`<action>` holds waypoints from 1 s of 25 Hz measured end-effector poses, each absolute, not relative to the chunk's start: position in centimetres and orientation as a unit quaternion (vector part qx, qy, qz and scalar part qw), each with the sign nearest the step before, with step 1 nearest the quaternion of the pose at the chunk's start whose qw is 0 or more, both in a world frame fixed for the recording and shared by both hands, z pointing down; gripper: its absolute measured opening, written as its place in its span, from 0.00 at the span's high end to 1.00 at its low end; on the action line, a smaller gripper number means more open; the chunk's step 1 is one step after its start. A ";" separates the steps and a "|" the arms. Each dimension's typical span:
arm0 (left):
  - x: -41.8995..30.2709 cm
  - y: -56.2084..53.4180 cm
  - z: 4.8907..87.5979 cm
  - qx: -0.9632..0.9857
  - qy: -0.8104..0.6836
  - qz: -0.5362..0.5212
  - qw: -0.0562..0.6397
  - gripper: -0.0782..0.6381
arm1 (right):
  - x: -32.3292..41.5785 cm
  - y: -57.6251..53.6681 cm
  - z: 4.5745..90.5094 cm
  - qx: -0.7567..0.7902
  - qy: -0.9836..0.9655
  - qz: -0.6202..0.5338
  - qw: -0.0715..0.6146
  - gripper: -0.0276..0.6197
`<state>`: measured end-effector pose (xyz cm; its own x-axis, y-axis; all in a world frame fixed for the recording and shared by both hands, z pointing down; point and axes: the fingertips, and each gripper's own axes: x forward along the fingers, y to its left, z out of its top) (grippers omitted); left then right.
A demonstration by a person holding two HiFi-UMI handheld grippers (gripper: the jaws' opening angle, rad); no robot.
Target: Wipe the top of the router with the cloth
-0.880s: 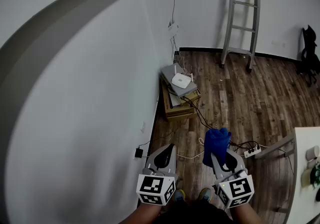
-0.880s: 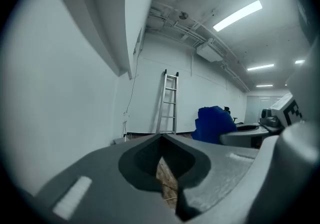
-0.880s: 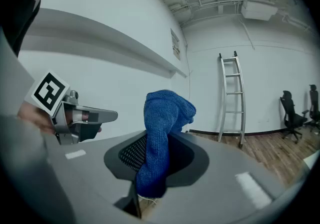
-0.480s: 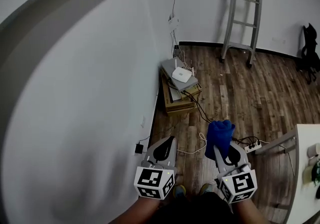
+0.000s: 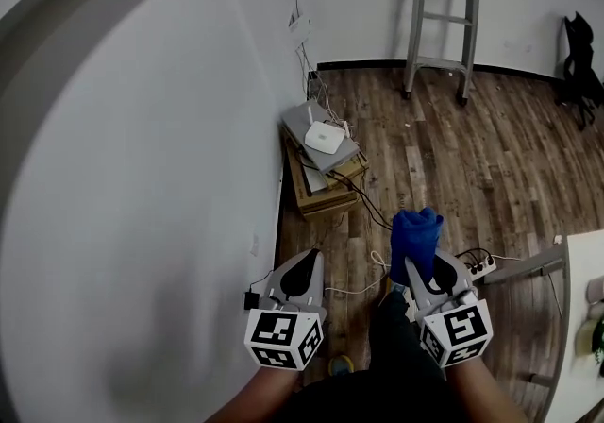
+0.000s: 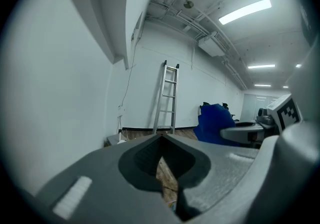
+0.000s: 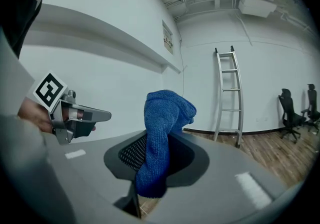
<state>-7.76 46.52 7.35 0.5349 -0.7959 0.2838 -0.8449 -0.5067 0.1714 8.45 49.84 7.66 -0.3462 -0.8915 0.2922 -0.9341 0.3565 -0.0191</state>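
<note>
The router (image 5: 325, 138) sits on what looks like a stack of boxes (image 5: 321, 187) against the wall (image 5: 142, 176), well apart from both claws. Wiping it well calls for stepping close and laying the cloth (image 7: 167, 113) flat on its top. The right claw (image 5: 427, 270) pinches the blue cloth. The left claw (image 6: 162, 140) is pressed together and holds nothing.
</note>
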 end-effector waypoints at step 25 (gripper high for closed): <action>-4.1 7.6 17.6 0.813 -0.511 0.151 0.237 0.89 | 6.7 7.1 18.1 0.426 -0.869 0.145 0.205 0.78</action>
<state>-4.07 7.63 17.60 0.4333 -0.7585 0.4867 -0.9012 -0.3663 0.2316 6.71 7.08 18.11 -0.5536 -0.6812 0.4790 -0.7997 0.5955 -0.0772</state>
